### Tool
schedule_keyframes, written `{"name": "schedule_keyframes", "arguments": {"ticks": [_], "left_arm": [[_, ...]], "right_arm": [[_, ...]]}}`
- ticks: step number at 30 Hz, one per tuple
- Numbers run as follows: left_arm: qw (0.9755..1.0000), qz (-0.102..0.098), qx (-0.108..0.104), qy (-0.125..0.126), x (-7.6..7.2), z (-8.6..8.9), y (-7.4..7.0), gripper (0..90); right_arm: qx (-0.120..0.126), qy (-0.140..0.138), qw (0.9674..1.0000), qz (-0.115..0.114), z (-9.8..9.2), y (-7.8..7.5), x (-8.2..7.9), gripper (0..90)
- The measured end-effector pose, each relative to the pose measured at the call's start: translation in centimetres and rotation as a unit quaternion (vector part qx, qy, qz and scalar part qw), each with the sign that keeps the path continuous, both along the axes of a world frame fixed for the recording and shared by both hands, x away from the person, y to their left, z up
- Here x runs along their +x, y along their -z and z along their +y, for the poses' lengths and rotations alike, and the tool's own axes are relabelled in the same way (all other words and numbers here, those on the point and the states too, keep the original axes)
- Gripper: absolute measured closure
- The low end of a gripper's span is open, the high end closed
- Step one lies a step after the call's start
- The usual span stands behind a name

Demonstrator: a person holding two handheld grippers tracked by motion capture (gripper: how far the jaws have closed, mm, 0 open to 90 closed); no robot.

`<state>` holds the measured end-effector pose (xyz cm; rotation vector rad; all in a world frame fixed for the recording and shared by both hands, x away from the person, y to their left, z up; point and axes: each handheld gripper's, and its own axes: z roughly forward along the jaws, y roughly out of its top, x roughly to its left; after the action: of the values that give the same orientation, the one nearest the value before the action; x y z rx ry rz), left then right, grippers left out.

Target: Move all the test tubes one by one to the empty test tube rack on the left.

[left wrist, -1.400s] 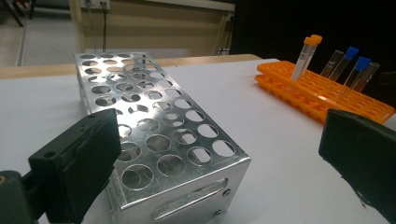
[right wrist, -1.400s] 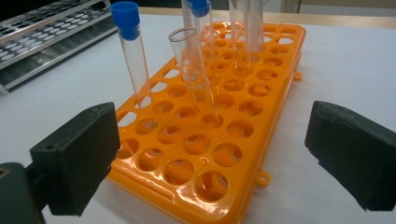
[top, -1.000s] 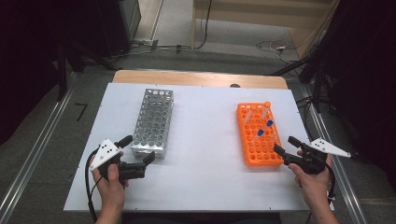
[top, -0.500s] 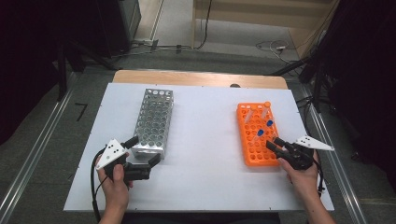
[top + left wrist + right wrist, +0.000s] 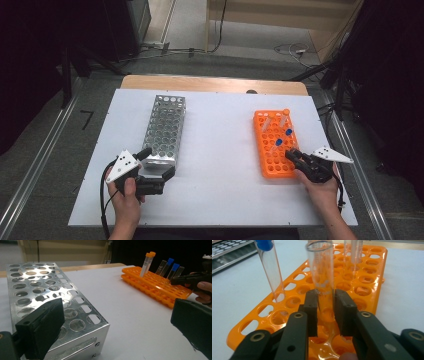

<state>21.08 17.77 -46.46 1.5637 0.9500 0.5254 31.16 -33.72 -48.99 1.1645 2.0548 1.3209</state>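
Note:
An orange tube rack (image 5: 270, 169) lies at the table's right and holds two orange-capped tubes (image 5: 285, 115) and two blue-capped tubes (image 5: 288, 133). My right gripper (image 5: 291, 155) sits at the rack's near right corner. In the right gripper view its jaws have just been closing, and the right gripper (image 5: 325, 299) now stands shut on a clear uncapped tube (image 5: 321, 267) upright in the rack (image 5: 367, 270). A blue-capped tube (image 5: 270, 270) stands to its left. My left gripper (image 5: 159, 163) is open at the near end of a metal rack (image 5: 164, 131), with nothing between its pads.
In the left gripper view the metal rack (image 5: 37, 290) lies close by the left pad, with bare white tabletop (image 5: 125, 302) between it and the orange rack (image 5: 160, 290). The metal rack's holes hold nothing. Dark floor and cables lie beyond the table's far edge.
The right hand has moved left to the orange rack's near right corner, and its jaws have closed on the clear tube. The left hand has barely shifted.

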Motion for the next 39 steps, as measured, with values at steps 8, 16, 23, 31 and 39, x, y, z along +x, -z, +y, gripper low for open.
{"name": "schedule_keyframes", "arguments": {"ticks": [8,16,23,31,39], "left_arm": [[1.0000,-0.003,0.001,0.003,0.0,-0.4,-0.1,0.0],[0.9999,-0.005,0.006,0.009,-0.1,-0.7,-0.3,0.0],[0.9997,-0.012,-0.002,0.023,-0.3,-1.2,-0.9,0.0],[0.9990,-0.010,-0.001,0.042,-0.5,-2.4,-1.2,0.0],[0.9979,-0.001,0.001,0.064,-0.4,-3.5,-1.6,0.0]], "right_arm": [[0.007,0.006,0.9999,-0.014,-0.3,-0.8,-0.3,74.0],[0.028,0.008,0.9987,-0.043,-0.4,-3.2,-1.7,73.9],[0.028,-0.033,0.9985,-0.033,0.9,-3.9,-3.1,73.9],[0.032,-0.087,0.9953,-0.025,3.1,-4.6,-4.3,73.9],[0.029,-0.134,0.9904,-0.010,5.8,-4.5,-5.2,74.0]]}}
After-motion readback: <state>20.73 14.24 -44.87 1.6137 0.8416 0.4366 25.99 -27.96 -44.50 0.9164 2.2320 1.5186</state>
